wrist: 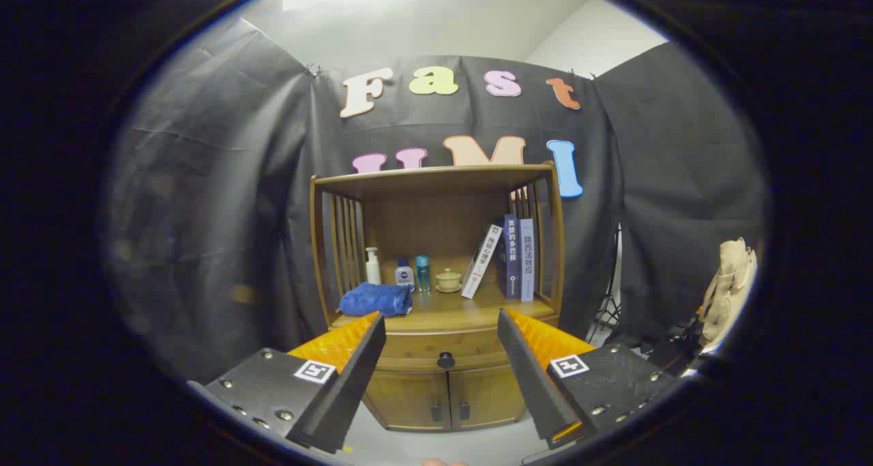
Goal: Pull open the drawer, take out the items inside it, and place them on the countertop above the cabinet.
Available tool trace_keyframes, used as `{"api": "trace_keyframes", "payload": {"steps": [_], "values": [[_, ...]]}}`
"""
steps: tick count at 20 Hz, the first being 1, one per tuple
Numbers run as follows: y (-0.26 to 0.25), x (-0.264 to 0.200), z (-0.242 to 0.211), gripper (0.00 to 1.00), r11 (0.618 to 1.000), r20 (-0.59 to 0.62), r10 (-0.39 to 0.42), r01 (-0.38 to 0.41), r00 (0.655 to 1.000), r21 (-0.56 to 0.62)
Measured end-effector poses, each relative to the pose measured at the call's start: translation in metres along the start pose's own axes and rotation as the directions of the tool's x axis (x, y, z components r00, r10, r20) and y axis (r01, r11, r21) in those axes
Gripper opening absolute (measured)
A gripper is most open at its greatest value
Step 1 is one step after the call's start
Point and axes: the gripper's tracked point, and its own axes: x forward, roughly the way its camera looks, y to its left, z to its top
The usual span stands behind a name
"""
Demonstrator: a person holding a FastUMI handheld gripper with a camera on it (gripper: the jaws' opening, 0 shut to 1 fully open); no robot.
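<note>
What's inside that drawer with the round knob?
You can't see inside: the drawer is closed, showing just its wooden front and dark knob. Whatever it holds is hidden. The gripper is open, its fingers apart and well short of the cabinet.

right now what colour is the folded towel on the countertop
Blue. The towel shows best in the gripper view, beyond the open jaws.

So the gripper (442, 329) is hanging well back from the cabinet (436, 295), fingers spread, drawer knob (445, 360) showing between them. On the countertop (450, 312), a folded towel (376, 299) is lying left, bottles (404, 272) behind it, books (508, 258) leaning right.
</note>
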Motion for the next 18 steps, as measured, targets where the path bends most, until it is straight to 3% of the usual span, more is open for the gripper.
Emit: {"api": "trace_keyframes", "payload": {"steps": [18], "values": [[-0.009, 0.036, -0.036, 0.99, 1.0, -0.019, -0.021, 0.021, 1.0, -0.005]]}}
